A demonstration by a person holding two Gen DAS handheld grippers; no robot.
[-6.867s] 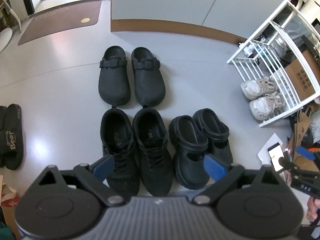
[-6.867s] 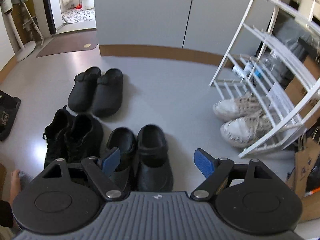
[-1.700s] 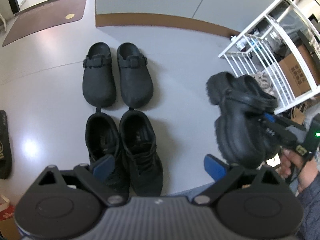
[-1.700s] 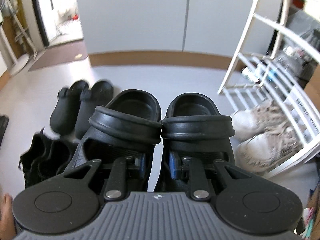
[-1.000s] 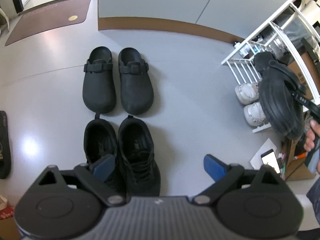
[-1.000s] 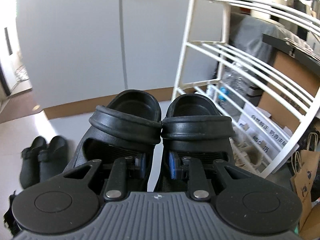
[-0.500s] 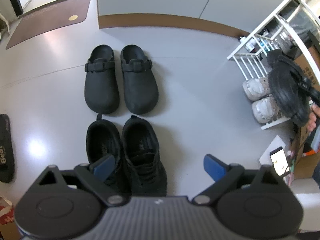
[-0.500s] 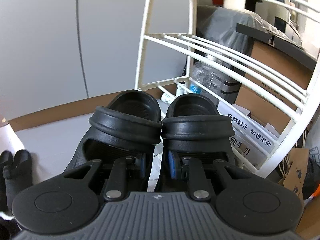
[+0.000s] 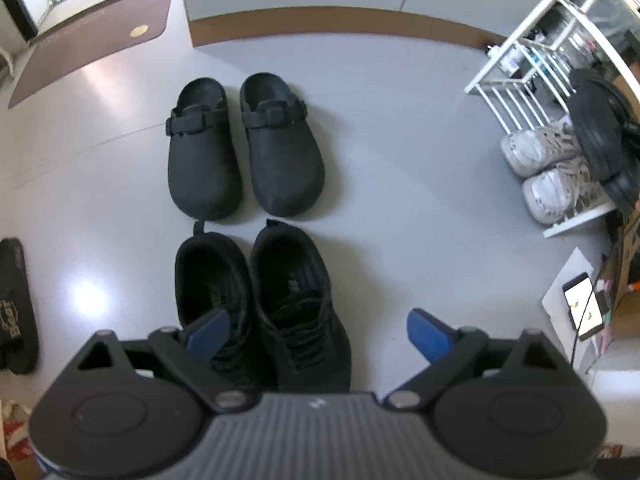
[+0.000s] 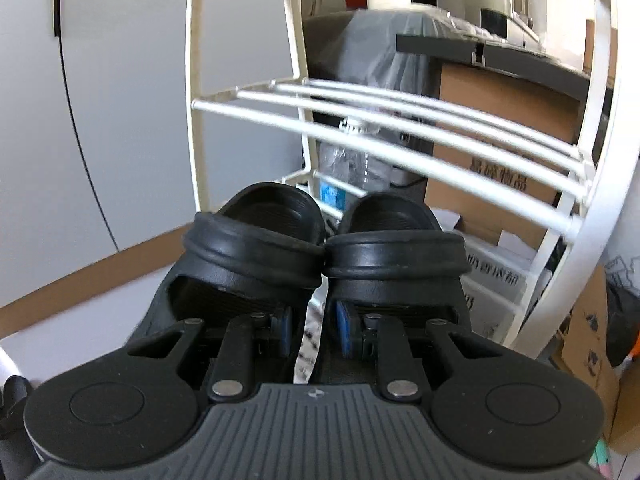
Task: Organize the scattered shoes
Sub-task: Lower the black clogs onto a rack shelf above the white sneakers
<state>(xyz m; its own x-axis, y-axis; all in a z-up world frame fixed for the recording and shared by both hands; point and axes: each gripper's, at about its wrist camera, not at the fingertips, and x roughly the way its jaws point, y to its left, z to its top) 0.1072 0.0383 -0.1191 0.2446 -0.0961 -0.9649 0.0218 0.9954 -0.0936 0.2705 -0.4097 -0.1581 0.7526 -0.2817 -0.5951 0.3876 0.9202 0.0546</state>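
My right gripper is shut on a pair of black chunky sandals, pinching their inner sides together. The pair hangs in the air just in front of the white wire shoe rack, below its middle shelf. From the left wrist view the same sandals show at the far right, over the white sneakers on the rack's bottom shelf. My left gripper is open above a pair of black lace-up sneakers. A pair of black clogs sits beyond them.
A black slipper lies at the left edge of the grey floor. A phone on white paper and cardboard boxes sit beside and behind the rack. Water bottles stand behind the rack. A brown doormat lies far left.
My right gripper has carried the sandals further up and closer to the rack, whose middle shelf now fills the view. The left gripper has stayed open over the black sneakers.
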